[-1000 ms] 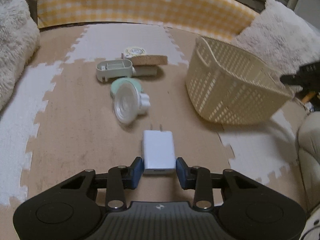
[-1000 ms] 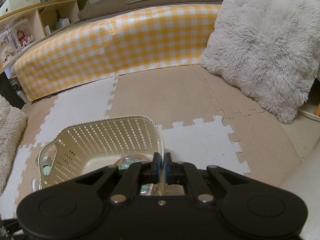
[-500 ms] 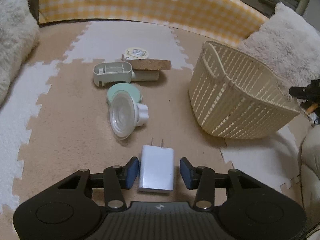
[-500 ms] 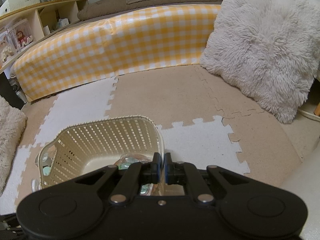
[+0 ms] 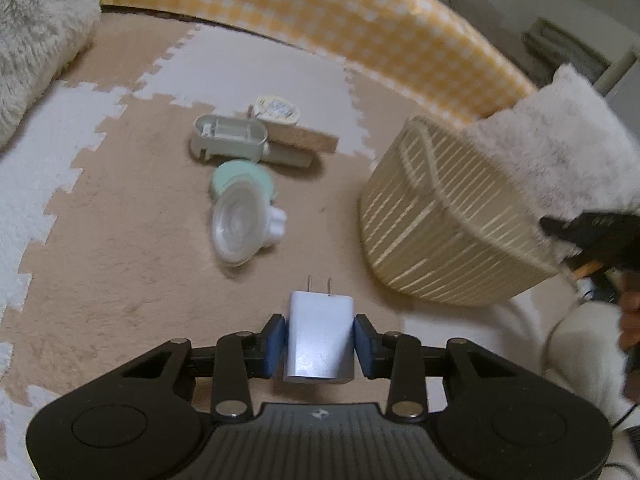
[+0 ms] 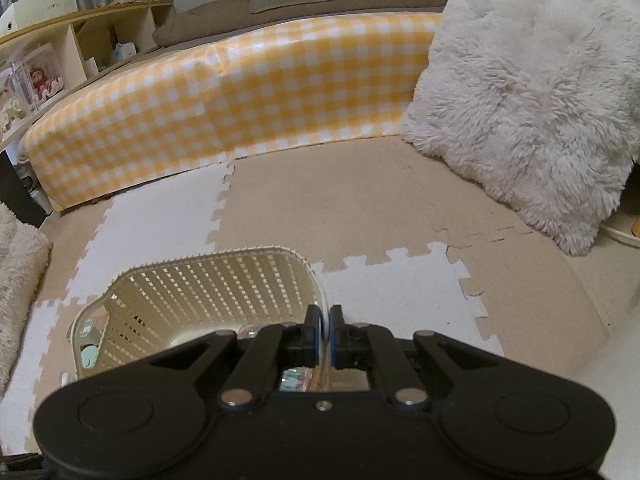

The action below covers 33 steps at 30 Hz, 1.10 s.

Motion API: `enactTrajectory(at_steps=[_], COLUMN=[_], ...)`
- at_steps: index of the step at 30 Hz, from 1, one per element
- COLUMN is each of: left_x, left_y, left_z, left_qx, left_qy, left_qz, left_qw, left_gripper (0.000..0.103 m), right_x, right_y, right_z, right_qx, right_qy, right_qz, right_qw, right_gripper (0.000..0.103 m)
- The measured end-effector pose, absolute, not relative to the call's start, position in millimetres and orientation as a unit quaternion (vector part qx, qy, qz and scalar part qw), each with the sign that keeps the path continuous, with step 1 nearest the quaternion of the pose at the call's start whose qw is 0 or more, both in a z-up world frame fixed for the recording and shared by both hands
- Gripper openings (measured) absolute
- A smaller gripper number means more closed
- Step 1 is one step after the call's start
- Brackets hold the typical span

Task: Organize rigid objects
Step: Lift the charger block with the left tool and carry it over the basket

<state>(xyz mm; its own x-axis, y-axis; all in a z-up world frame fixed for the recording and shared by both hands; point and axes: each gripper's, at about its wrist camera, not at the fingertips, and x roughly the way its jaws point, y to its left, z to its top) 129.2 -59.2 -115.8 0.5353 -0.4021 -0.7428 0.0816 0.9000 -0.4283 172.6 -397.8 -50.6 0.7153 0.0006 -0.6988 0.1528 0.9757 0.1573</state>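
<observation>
1. The left gripper (image 5: 319,340) is closing, its blue pads against both sides of a white charger (image 5: 320,336) whose two prongs point away from the camera.
2. The right gripper (image 6: 324,330) has its fingers pressed together on the basket (image 6: 224,280) rim (the thin cream edge sits between the pads).
3. Just past the charger, a clear funnel part (image 5: 244,226) lies on the mat (image 5: 120,272), touching a mint disc (image 5: 242,178) behind it.
4. Farther back sit a grey oval case (image 5: 228,142), a cork-coloured block (image 5: 304,140) and a small round tub (image 5: 278,109), close together.
5. The basket (image 5: 440,224) stands well right of these items, tilted, with the right gripper's dark body at its far edge.
6. Inside the basket, something mint-coloured shows low at the left wall (too hidden to identify).
7. A yellow checked cover (image 6: 224,108) and a shaggy pillow (image 6: 532,92) border the mat.
</observation>
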Motion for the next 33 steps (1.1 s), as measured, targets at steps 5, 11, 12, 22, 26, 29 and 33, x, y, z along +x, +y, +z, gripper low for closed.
enactTrajectory(at_steps=[5,11,12,22,26,29,33], left_x=[126,130,133,190,214,228,241], left_y=[-65,-85,-90,-159,-183,-199,-215], left_z=[-86,-47,-42,-36,-49,-60,-75], left_qx=[-0.2,-0.211,-0.213,-0.215,-0.193,-0.187,-0.187], left_qy=[0.43,0.389,0.384,0.399,0.423,0.445,0.472], left_qz=[-0.167,-0.204,-0.21,-0.246,-0.234,-0.228,-0.222], left_qw=[0.864,0.873,0.874,0.857,0.854,0.845,0.832], left_gripper=[0.039,0.039,0.039,0.039,0.039,0.039,0.039], right_x=[173,173,172,171,171,170,171], right_y=[-397,-397,-397,-400,-401,-403,-404], right_z=[-50,-50,-50,-51,-51,-51,-51], right_qx=[0.099,0.102,0.103,0.113,0.118,0.125,0.129], right_qy=[0.378,0.379,0.379,0.379,0.378,0.377,0.378], right_qz=[-0.041,-0.041,-0.04,-0.037,-0.035,-0.034,-0.032], right_qw=[0.92,0.919,0.919,0.918,0.918,0.917,0.916], right_gripper=[0.005,0.005,0.005,0.005,0.005,0.005,0.005])
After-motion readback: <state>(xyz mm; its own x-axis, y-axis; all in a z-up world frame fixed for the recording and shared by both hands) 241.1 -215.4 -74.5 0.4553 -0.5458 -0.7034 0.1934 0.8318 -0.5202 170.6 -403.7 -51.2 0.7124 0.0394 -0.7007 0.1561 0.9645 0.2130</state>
